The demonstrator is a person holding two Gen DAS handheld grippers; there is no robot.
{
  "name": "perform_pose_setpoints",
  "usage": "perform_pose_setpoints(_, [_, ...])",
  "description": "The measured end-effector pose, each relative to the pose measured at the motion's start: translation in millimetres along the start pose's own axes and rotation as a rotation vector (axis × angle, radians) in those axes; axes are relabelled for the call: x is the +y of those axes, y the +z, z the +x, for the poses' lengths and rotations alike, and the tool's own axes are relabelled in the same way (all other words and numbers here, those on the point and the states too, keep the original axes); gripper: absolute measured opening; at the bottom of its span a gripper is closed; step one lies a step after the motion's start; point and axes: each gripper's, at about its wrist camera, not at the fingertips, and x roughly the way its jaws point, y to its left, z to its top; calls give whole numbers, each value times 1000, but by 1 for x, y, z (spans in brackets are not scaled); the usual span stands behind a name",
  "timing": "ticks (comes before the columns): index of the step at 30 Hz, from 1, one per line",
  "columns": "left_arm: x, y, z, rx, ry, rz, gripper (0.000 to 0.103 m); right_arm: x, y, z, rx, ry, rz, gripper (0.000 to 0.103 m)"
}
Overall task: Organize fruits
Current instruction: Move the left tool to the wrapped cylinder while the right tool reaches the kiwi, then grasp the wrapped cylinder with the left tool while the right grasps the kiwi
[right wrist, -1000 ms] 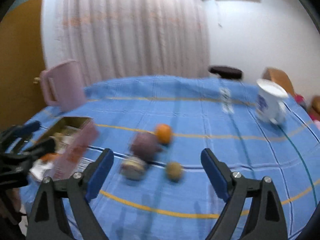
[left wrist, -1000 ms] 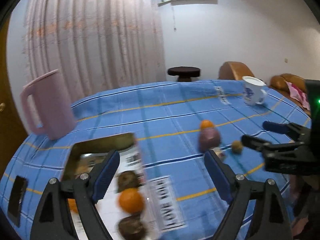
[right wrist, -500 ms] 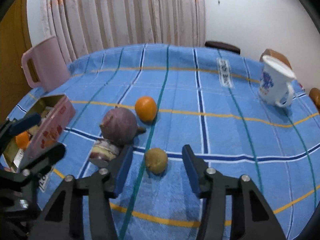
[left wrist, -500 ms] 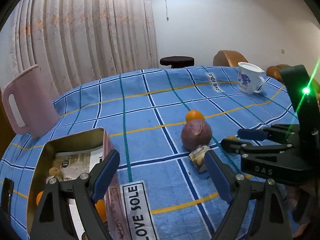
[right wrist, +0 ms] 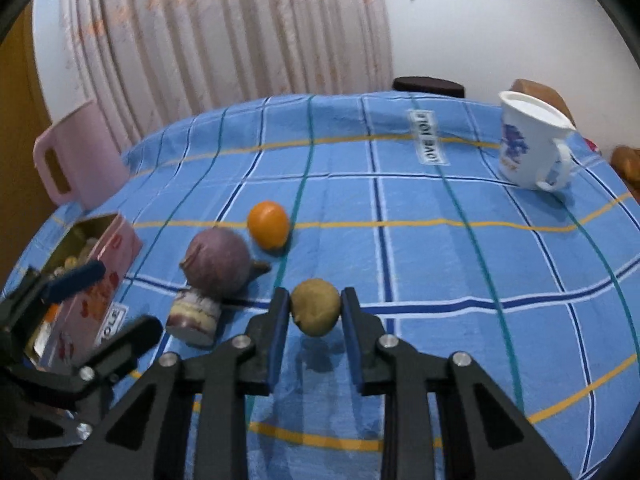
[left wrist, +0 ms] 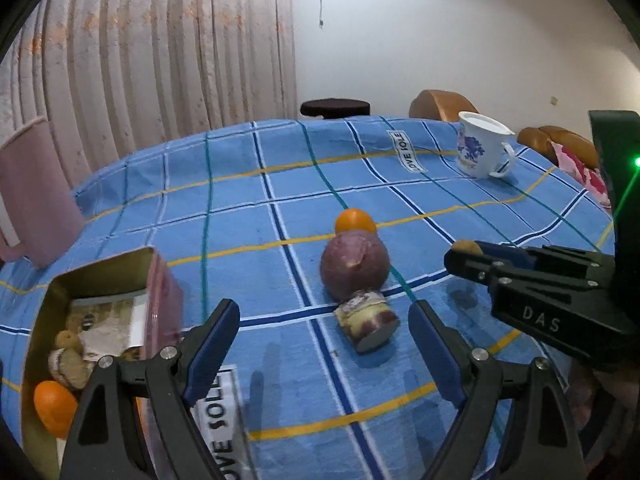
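My right gripper (right wrist: 315, 312) is shut on a small yellow-brown fruit (right wrist: 316, 311), held just above the blue checked cloth; it also shows from the side in the left wrist view (left wrist: 464, 250). An orange (right wrist: 268, 224), a large purple fruit (right wrist: 218, 262) and a small purple-and-cream cylinder (right wrist: 194, 318) lie to its left. My left gripper (left wrist: 324, 344) is open and empty, low over the cloth in front of the cylinder (left wrist: 368, 322) and purple fruit (left wrist: 354, 266). A gold tin box (left wrist: 100, 276) at the left holds an orange (left wrist: 54, 406) and other small fruits.
A pink pitcher (right wrist: 78, 160) stands at the far left. A white mug (right wrist: 528, 146) stands at the far right. "LOVE SOLE" labels are printed on the cloth (left wrist: 460, 360). A dark stool (left wrist: 335, 107) and brown seats stand beyond the table.
My right gripper moved forward and closed on the yellow-brown fruit, which now sits off the cloth. My left gripper swung right from over the tin box toward the purple fruit.
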Motion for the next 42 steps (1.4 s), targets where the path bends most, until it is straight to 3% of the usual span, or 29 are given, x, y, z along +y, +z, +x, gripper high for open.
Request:
perform_pose_setpoints(8, [-7,6,18,54,-25,-10,83,1,0,-1,-2,-4,0,29])
perform_pose_setpoints(11, [-6,7,25,85,-45,-17,68,-1,0,-1,-5,-2,11,29])
perform_pose_setpoints(16, [-11,6,32,117,-74,-6,61,-2,-1,-2,-9,-2,14,29])
perform_pose_setpoints(18, [-14,6,35,129,-102,-1,45,-1,-1,0,5,1,5,29])
perform_pose_setpoints(24, [-8,5,31,119,-105,-25,45,1,-1,0,2,14,-3,29])
perform_pose_setpoints(42, [-8,5,-2,-51,-47,-9,45,10,-3,-23,-109,78,-59,29])
